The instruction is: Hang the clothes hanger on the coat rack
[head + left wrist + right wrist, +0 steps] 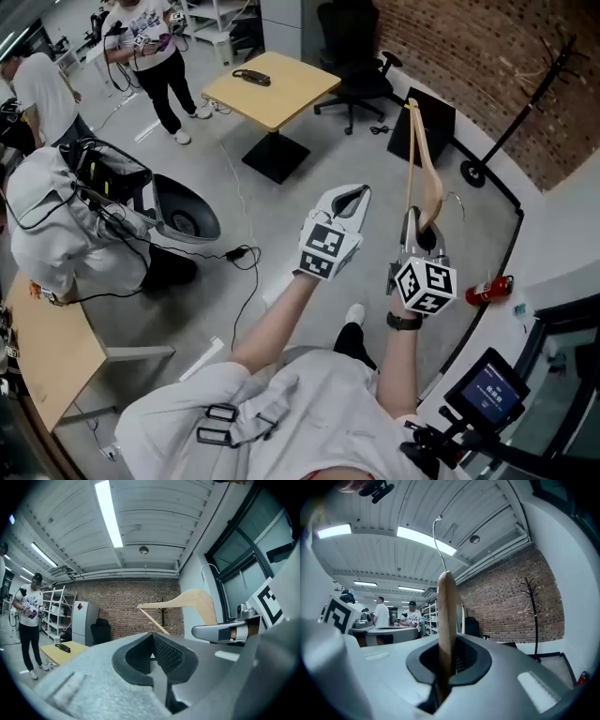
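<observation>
**Lower centre of the head view: hanger gripped, rack not yet reached**

- Right gripper sits lower centre-right, jaws clamped on the wooden body of the clothes hanger. The right gripper view shows the wood edge-on between the pads, with the wire hook rising above.
- Left gripper is just beside it on the left, jaws together with nothing between them. It is clear of the hanger.
- Step, as judged: carry phase. The grasp is done and hanging has not begun.
- Coat rack stands at upper right against the brick wall, well apart from the hanger.
- Next move likely calls for:
  - closing that gap;
  - raising the hook above a peg with its opening turned toward the peg;
  - lowering it on before letting go.
- Room: bare grey floor runs from the person to the rack base, so the approach looks open.
- Edges to watch:
  - red extinguisher, lower right;
  - black kerb curving down the right side;
  - black panel leaning near the rack base, to its left.
- Table and office chair sit upper centre, left of the path.
- People at upper left are well clear.
</observation>
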The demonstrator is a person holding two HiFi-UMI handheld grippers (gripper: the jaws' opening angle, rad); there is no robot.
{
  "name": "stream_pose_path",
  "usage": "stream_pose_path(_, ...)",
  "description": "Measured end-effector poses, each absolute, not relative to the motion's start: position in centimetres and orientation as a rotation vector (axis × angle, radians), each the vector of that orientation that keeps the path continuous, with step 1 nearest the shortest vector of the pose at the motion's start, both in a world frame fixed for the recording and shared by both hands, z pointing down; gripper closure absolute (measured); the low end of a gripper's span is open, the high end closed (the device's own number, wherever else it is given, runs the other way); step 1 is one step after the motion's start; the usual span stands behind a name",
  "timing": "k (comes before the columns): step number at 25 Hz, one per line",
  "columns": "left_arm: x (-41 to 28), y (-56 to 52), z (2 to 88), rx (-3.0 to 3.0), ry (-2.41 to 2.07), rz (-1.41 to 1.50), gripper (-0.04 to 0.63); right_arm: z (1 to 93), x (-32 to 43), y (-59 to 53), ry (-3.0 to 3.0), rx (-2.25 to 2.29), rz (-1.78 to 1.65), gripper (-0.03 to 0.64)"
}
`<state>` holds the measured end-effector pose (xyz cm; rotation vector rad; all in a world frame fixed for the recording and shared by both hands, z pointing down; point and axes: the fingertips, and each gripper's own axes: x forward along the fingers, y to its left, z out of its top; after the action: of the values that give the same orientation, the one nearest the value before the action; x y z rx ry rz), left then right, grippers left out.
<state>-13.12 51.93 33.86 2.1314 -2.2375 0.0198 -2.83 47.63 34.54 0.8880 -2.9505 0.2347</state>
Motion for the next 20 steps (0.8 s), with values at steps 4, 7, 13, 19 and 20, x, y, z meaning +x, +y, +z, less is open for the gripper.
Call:
stream_pose_path(4, -15.0, 46.2, 34.4, 2.07, -2.297, 0.016, 0.596, 35.6, -5.6, 41.7, -2.985, 0.78, 0.261, 0.615)
stream_pose_path(7, -16.1, 40.6, 33.9, 2.055, -2.315, -0.017, 0.596, 35.1, -7.9, 36.3, -3.007, 0.714, 0.243, 0.615)
stream_pose_path(13, -19.2, 33.9, 33.9, 2.055, -2.374, -0.03, 0.595, 35.0, -10.9, 29.4, -3.055, 0.743, 0.185, 0.615)
stream_pose_path(19, -21.4, 26.3, 38.4, 2.049, -2.305, 0.066, 0.595, 39.3, -12.8, 20.7, -2.998, 0.8, 0.317, 0.615)
stream_pose_path(20, -22.7, 25.1, 39.0, 2.045, -2.302, 0.058, 0.595, 40.2, -13.7, 19.6, -2.989, 0.804, 0.325, 0.615)
